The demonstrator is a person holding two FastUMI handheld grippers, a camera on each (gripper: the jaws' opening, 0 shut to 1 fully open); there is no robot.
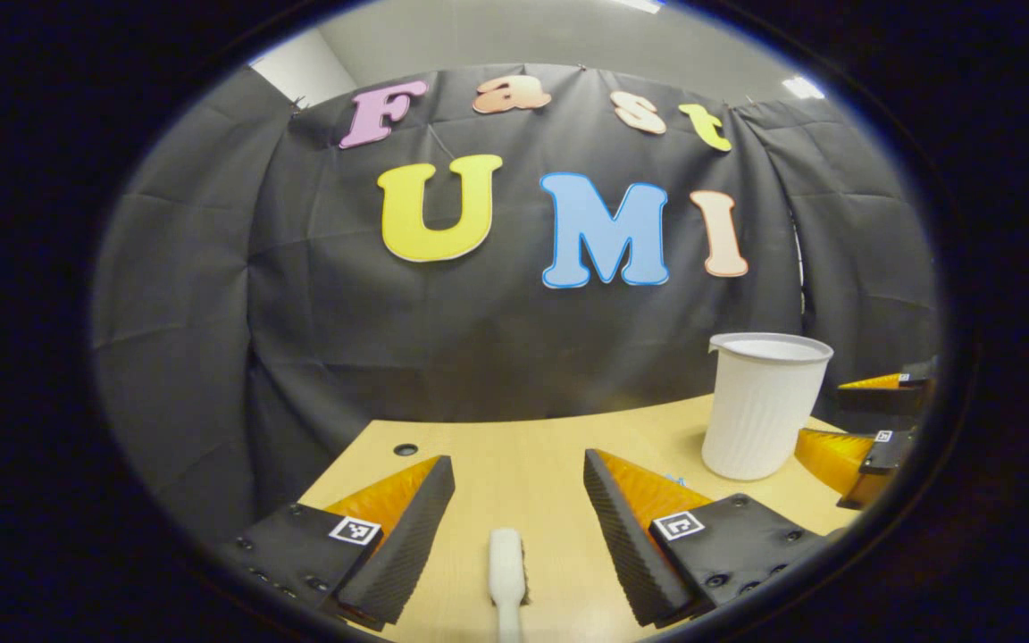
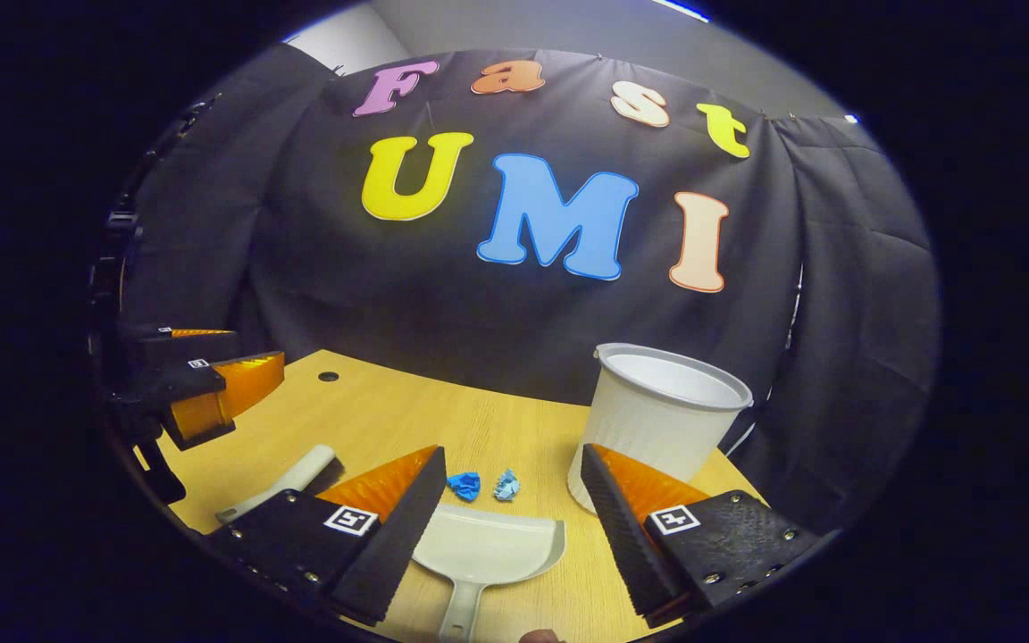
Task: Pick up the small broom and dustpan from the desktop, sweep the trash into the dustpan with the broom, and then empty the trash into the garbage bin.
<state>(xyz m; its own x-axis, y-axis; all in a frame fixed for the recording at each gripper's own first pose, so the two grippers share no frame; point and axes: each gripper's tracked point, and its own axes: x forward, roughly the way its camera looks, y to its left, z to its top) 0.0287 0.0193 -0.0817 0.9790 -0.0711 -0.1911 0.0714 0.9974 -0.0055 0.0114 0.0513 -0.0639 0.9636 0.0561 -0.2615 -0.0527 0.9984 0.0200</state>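
Hovering over the desktop (image 1: pixel 514 446), the left gripper (image 1: pixel 519 527) has its fingers spread wide, with the small broom (image 1: pixel 507 572) lying flat between them, untouched. The right gripper (image 2: pixel 510 527) is likewise spread, poised above the dustpan (image 2: pixel 489 546), whose handle points toward the camera. Two blue paper scraps (image 2: pixel 484 485) lie just beyond the dustpan's front edge. The white garbage bin (image 2: pixel 662 406) stands upright near the right finger.

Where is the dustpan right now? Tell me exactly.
In the right gripper view, the dustpan lies flat on the desk between the open right gripper fingers, just behind two blue paper scraps, with the white bin to its right.
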